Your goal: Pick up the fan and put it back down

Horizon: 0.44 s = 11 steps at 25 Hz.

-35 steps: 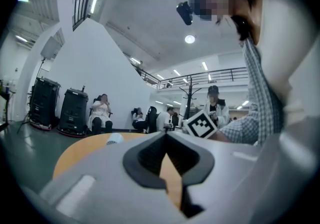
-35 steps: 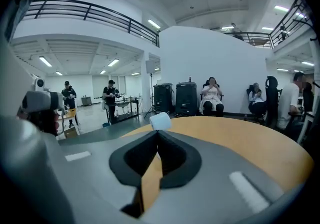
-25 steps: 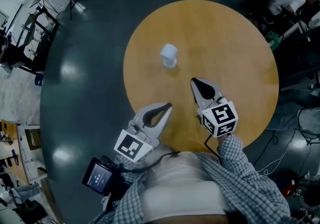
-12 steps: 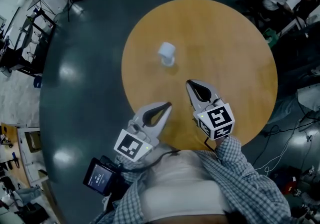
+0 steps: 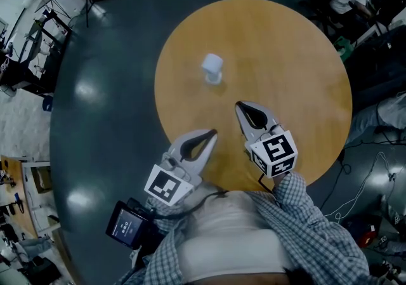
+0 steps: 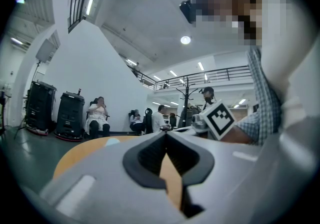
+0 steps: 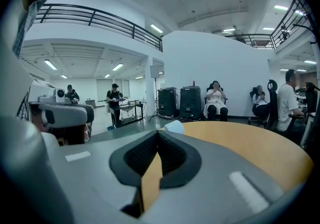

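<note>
Probably light, the small white plastic fan [image 5: 213, 68], well ahead of the clenched, empty left gripper [image 5: 213, 132] and right gripper [image 5: 240, 105], suits a mid-body hold.

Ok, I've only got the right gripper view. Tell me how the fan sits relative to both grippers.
Observer: Head view: the fan stands on the round table, apart from both grippers, beyond the right gripper and slightly to its left.
Operator: Give me the left gripper's jaws.
Observer: In its own view the left gripper has its jaws together, with nothing between them.
Operator: Say where it is.
Observer: Over the table's near edge, closer to the person than the right gripper is.
</note>
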### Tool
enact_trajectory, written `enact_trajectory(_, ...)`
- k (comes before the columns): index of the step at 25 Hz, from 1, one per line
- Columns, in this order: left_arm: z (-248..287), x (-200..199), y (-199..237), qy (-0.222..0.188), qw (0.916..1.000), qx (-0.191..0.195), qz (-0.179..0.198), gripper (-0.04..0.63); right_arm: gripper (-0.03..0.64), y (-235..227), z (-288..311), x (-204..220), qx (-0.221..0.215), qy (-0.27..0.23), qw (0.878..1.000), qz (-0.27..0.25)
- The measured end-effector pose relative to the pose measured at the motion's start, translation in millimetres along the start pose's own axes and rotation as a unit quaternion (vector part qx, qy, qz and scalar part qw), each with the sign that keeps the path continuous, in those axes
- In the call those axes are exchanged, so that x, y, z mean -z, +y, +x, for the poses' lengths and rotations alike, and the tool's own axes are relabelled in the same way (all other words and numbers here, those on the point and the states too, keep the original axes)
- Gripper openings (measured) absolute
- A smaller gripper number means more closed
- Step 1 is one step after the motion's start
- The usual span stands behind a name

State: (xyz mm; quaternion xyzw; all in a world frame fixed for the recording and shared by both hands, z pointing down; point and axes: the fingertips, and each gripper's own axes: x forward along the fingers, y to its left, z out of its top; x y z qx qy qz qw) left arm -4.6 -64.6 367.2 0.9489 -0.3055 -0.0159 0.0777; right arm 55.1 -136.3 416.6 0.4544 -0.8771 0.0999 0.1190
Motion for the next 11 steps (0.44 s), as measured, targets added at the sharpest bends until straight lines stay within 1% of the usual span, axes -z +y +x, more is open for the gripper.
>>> enact_trajectory(5, -2, 0, 5, 0.0, 1.0, 0.0, -0.001, -0.002, 0.003, 1, 4, -1, 0.0, 0.002, 1.0, -0.003)
enact_trajectory(11, -5, -7, 13, 0.002, 1.0, 0.0, -0.004, -0.002, 0.003, 8, 12, -9, -0.001, 0.01, 1.0, -0.029)
